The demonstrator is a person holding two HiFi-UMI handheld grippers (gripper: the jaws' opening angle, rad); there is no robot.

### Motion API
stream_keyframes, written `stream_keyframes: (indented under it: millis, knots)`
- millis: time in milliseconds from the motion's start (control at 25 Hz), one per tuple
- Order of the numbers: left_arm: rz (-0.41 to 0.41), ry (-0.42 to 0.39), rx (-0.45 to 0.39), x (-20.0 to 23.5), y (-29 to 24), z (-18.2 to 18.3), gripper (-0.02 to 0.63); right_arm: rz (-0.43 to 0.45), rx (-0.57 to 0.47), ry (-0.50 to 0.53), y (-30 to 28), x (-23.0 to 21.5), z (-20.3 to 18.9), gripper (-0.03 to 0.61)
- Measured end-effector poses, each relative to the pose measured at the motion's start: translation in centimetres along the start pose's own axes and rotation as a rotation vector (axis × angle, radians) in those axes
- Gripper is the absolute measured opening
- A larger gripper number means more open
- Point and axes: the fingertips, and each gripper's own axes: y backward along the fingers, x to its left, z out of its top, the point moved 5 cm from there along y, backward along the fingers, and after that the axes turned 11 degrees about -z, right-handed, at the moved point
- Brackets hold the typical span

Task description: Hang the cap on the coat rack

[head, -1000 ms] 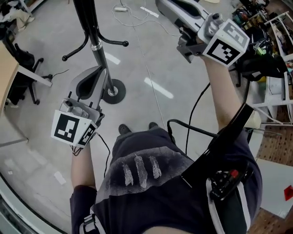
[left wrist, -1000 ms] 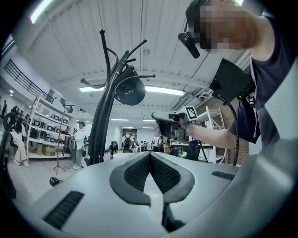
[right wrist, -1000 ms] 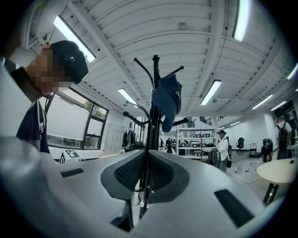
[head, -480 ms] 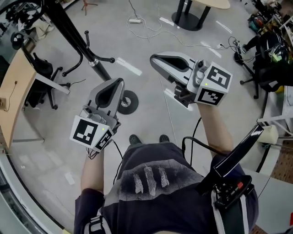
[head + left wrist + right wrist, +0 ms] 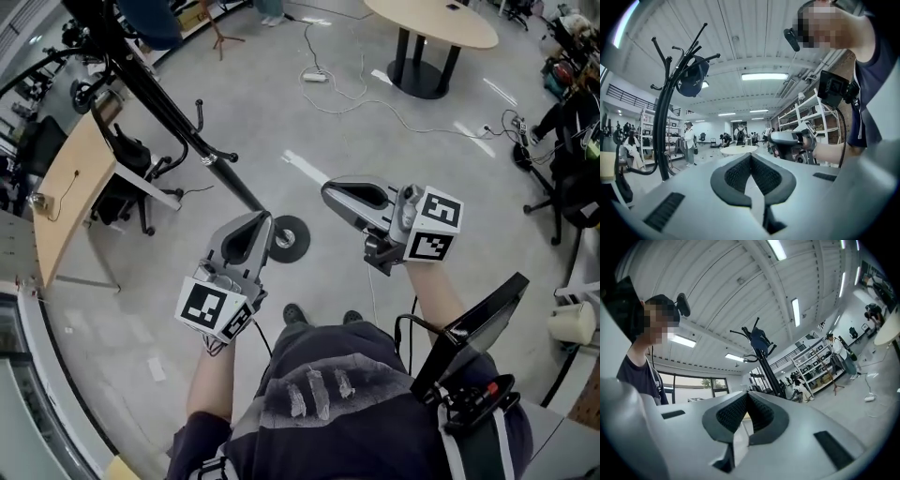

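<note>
The dark blue cap (image 5: 692, 77) hangs on an upper hook of the black coat rack (image 5: 663, 126), well off from both grippers. In the right gripper view the cap (image 5: 760, 339) sits at the top of the rack (image 5: 765, 366). From the head view the rack's pole (image 5: 178, 127) slants down to its round base (image 5: 292, 240), and the cap (image 5: 155, 21) shows dark at the top edge. My left gripper (image 5: 255, 221) is held in front of the person's body near the base, shut and empty. My right gripper (image 5: 332, 193) is beside it, also shut and empty.
A wooden desk (image 5: 67, 192) with an office chair (image 5: 131, 178) stands left of the rack. An oval table (image 5: 433, 22) is at the back, with a power strip (image 5: 315, 76) and cables on the floor. People (image 5: 688, 141) stand far off; shelving (image 5: 811, 115) lines the right.
Both grippers have come down and closer together in front of the person's body. The right one dropped from high up. The rack now lies farther away, with more of the room in sight.
</note>
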Motion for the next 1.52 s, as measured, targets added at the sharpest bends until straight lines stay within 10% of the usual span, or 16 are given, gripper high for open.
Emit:
stream_keyframes:
  millis: [520, 1520]
  knots:
    - [0.145, 0.052, 0.095, -2.1, 4.2, -1.9, 0.002, 0.141, 0.066, -0.146, -2.3, 1.1, -4.9, 0.005]
    - [-0.023, 0.196, -0.109, -5.5, 22.9, -6.2, 0.002, -0.054, 0.192, -0.125, -6.1, 21.0, -17.0, 0.005]
